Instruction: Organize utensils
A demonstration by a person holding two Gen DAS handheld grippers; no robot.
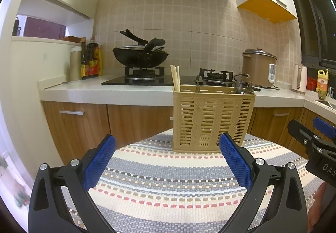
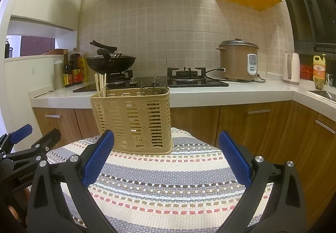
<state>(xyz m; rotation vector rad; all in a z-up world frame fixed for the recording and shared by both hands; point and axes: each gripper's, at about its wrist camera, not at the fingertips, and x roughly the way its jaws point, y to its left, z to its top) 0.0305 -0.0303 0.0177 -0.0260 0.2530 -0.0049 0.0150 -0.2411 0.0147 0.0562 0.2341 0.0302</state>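
Our left gripper (image 1: 167,161) and right gripper (image 2: 167,159): fingers spread wide, both empty, above striped mat (image 1: 168,180). Basket (image 1: 212,117) at mat's far edge holds chopsticks (image 1: 175,77), metal utensils (image 1: 245,88). We judge sorting finished or unstarted; next needs a loose piece, none visible.

White letters "DAS" are showing on the right claw (image 1: 322,130) body, cut off at the frame's edge; "GenRobot" is showing on the left claw (image 2: 35,134) body.

left hand-held gripper (image 1: 167,161) | black arms, blue textured pads, silver screws | right hand-held gripper (image 2: 166,159) | same build
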